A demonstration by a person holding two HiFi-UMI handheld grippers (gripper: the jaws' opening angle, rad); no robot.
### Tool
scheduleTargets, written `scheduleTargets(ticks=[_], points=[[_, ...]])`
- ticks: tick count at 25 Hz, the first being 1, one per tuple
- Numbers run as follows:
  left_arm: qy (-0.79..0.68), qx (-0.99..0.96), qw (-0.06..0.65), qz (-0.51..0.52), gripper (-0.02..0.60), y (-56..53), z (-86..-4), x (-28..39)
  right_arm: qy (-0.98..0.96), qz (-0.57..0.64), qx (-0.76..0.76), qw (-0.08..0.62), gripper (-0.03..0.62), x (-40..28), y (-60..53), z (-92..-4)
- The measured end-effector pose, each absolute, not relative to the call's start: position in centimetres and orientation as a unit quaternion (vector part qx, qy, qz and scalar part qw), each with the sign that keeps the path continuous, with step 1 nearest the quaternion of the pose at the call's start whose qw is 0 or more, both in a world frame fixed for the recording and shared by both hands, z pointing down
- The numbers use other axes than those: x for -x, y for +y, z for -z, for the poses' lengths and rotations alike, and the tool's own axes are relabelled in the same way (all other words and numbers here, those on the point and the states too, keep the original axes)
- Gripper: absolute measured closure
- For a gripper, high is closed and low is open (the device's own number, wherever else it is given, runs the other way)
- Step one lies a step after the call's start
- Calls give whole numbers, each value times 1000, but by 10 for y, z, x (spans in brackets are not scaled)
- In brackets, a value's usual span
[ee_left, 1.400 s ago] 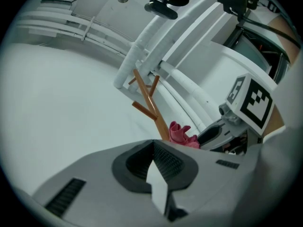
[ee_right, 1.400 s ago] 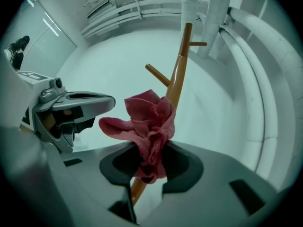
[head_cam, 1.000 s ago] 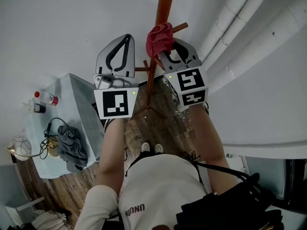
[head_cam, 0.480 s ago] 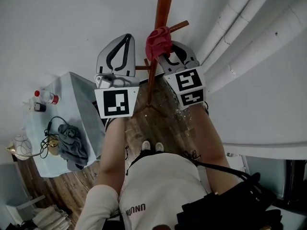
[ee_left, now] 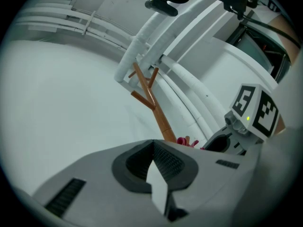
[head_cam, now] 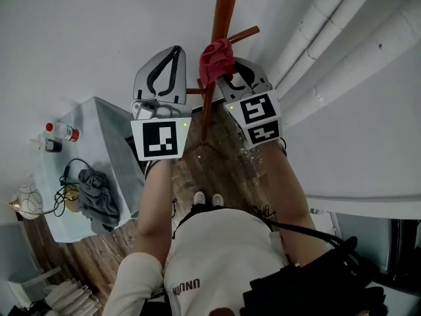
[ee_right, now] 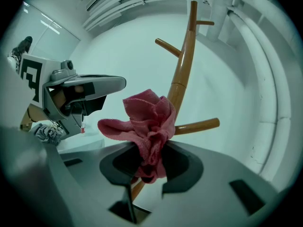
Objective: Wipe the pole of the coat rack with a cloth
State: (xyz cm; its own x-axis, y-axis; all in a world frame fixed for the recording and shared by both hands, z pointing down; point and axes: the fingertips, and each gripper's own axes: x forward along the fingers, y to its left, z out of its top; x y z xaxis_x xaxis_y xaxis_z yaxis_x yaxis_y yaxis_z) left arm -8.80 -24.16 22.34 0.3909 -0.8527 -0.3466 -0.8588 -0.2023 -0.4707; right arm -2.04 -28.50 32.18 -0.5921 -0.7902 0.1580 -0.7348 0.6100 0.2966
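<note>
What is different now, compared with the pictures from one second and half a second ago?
The right gripper, shut on the red cloth, has slid the cloth a little way down the pole, toward its base. The cloth now looks bunched a bit narrower. The left gripper stays shut and empty beside the pole, and the table and what lies on it are as before.

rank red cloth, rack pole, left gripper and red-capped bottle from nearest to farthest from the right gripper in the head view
1. red cloth: clamped in the jaws of the right gripper.
2. rack pole: centre, right behind the cloth.
3. left gripper: left of the pole.
4. red-capped bottle: far left, on the table.
</note>
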Motion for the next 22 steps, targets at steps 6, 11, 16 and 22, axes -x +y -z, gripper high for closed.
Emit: scheduleTargets(ticks=[6,11,16,22], points=[[550,776,308,-3,569,-243,-225,87,-888,98,-426,142,462,20,-285,-325],[552,778,299,-6,569,-243,-228,88,-892,86,-417,154,462,18,-287,-329],[551,780,298,-6,569,-244,-230,86,-903,53,-395,163,464,20,-286,-336],[550,782,294,-6,569,-244,-233,86,-911,21,-367,186,465,20,-284,-343]])
